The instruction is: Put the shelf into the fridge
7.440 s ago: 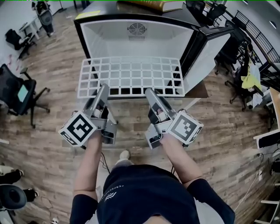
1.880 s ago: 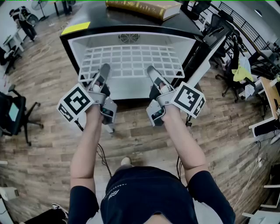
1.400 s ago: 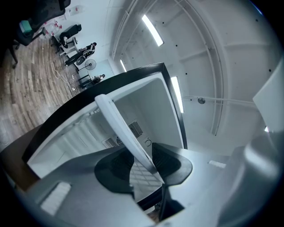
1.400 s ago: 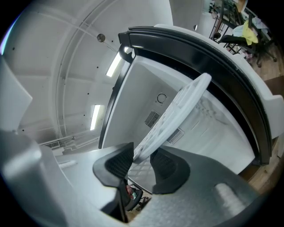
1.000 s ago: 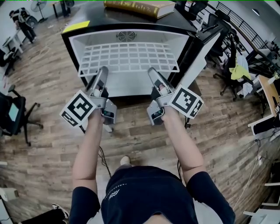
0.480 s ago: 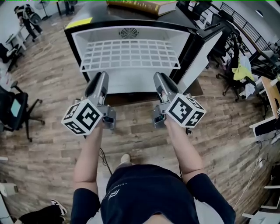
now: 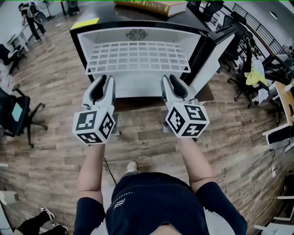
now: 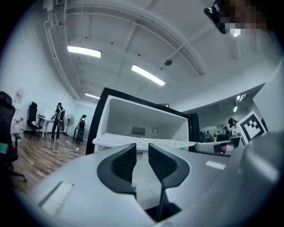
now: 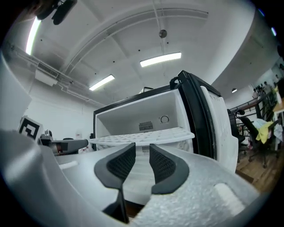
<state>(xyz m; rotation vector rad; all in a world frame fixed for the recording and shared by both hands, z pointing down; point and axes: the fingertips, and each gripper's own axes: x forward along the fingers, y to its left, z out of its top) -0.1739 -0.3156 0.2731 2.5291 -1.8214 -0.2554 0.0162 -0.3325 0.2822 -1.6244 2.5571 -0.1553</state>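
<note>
The white wire shelf (image 7: 138, 56) lies level inside the open fridge (image 7: 138, 31), its front edge just past the opening. Both grippers hover side by side in front of it and touch nothing. My left gripper (image 7: 102, 82) points at the shelf's left front part and my right gripper (image 7: 173, 81) at its right front part. In the left gripper view the shelf (image 8: 120, 140) runs just beyond the left gripper (image 8: 142, 150). The right gripper view shows the shelf (image 9: 168, 133) past the right gripper (image 9: 142, 150). Both pairs of jaws have just been closing, a narrow gap remains, nothing between them.
The fridge door (image 7: 216, 50) stands open at the right. A thick book (image 7: 156, 5) and a yellow sheet (image 7: 85, 23) lie on the fridge top. Office chairs (image 7: 14, 110) stand at the left, desks and chairs at the right, people (image 7: 32, 18) at the far left.
The shelf went from being held outside to resting inside the fridge. Both grippers let go, drew back a little and rolled, so that their jaws now show side by side, narrower.
</note>
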